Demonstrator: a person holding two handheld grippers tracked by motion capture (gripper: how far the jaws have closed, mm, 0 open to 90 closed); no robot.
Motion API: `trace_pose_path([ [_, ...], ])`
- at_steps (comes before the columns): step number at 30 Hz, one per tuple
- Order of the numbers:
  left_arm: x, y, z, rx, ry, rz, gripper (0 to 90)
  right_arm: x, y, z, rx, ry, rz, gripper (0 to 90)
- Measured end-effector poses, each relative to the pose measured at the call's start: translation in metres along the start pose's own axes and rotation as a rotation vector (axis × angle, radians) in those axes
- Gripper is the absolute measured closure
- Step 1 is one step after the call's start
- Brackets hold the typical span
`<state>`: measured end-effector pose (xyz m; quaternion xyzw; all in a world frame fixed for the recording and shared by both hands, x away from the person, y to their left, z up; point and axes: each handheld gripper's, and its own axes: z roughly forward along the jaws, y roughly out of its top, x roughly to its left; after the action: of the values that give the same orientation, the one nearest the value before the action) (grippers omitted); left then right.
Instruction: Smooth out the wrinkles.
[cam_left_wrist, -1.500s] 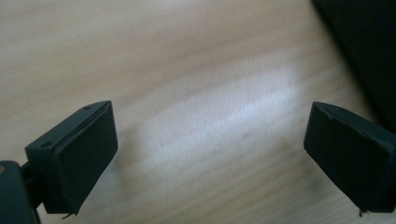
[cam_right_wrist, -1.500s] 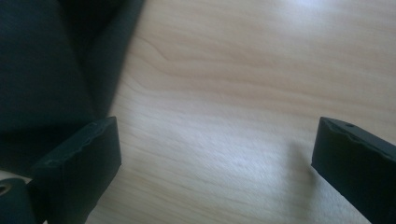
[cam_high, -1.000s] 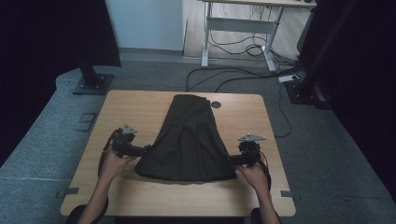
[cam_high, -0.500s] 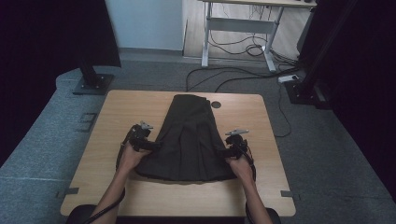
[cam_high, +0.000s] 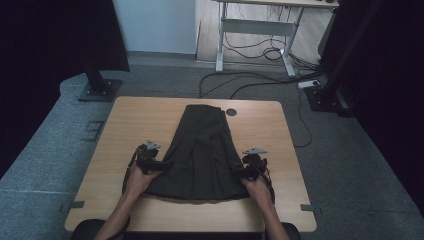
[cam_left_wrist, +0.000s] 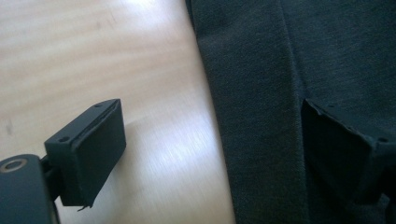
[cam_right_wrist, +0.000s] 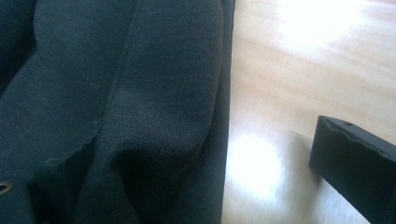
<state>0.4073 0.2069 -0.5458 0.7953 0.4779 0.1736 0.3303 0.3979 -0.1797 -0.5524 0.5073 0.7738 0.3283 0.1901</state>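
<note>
A dark grey garment lies flat on the wooden table, narrow at the far end and flaring toward the person. My left gripper is at its left edge near the hem, my right gripper at its right edge. In the left gripper view the left gripper is open, one jaw over bare wood and the other over the garment, with the cloth's edge between them. The right gripper is open in the same way across the garment, its inner jaw against the fabric.
A round black grommet sits in the table beside the garment's far end. Behind the table the floor holds a black stand base, loose cables and a white-legged desk. Bare wood flanks the garment on both sides.
Both grippers have come inward from outside the garment's near corners and now straddle its side edges. The garment lies much as before.
</note>
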Motion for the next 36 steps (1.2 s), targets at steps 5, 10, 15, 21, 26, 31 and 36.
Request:
trace_pose_path([
  [5, -0.014, -0.02, -0.02, -0.004, -0.021, 0.035, 13.4, 0.008, -0.015, -0.015, 0.007, 0.02, -0.022, 1.9],
  [10, -0.025, -0.039, -0.037, -0.006, -0.03, 0.04, 14.4, 0.02, -0.031, -0.031, 0.019, 0.04, -0.045, 1.9],
  [15, -0.029, -0.05, -0.046, -0.002, -0.064, 0.034, 14.1, 0.03, -0.047, -0.048, 0.031, 0.066, -0.07, 1.9],
  [21, -0.025, -0.042, -0.045, 0.025, -0.091, 0.06, 13.5, 0.028, -0.043, -0.05, 0.064, 0.109, -0.101, 8.2],
  [26, -0.025, -0.014, -0.046, 0.025, -0.061, 0.124, 9.4, 0.027, -0.026, -0.052, 0.058, 0.159, -0.107, 9.3],
  [31, -0.019, 0.023, -0.042, 0.015, -0.066, 0.14, 7.4, 0.02, 0.004, -0.045, 0.026, 0.196, -0.076, 11.2],
  [36, -0.014, 0.054, -0.029, 0.021, -0.077, 0.145, 5.6, 0.015, 0.033, -0.037, 0.013, 0.21, -0.078, 11.6],
])
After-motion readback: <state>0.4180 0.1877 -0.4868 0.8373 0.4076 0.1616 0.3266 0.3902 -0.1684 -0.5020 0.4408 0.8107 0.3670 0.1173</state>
